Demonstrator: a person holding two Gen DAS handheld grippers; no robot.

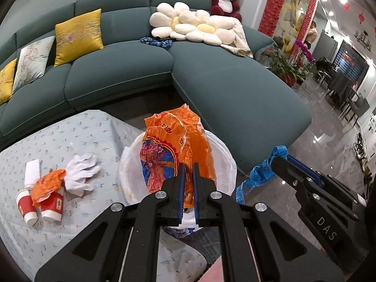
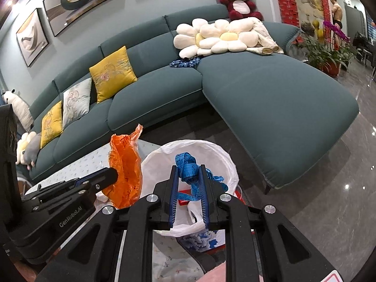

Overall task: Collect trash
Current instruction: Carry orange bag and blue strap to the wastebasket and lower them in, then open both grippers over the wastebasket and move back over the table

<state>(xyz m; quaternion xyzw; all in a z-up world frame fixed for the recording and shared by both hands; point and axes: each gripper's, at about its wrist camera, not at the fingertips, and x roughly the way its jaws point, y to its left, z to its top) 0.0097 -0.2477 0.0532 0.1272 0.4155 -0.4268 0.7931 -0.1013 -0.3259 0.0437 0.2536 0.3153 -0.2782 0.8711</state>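
Left tool (image 1: 188, 164) is shown clamped on the orange wrapper (image 1: 174, 145), right tool (image 2: 189, 166) on the blue tape measure (image 2: 188, 166), both above the lined bin (image 2: 223, 164). Each is best centred over the opening before release.

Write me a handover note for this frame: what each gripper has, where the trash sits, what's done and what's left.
Left gripper: shut on the orange plastic bag, held over the white-lined bin.
Right gripper: shut on the blue tape measure, also over the bin.
Done: both items picked up; neither released yet.
Left: drop both in, then clear the tablecloth: two paper cups, orange wrapper, white glove, white paper piece.
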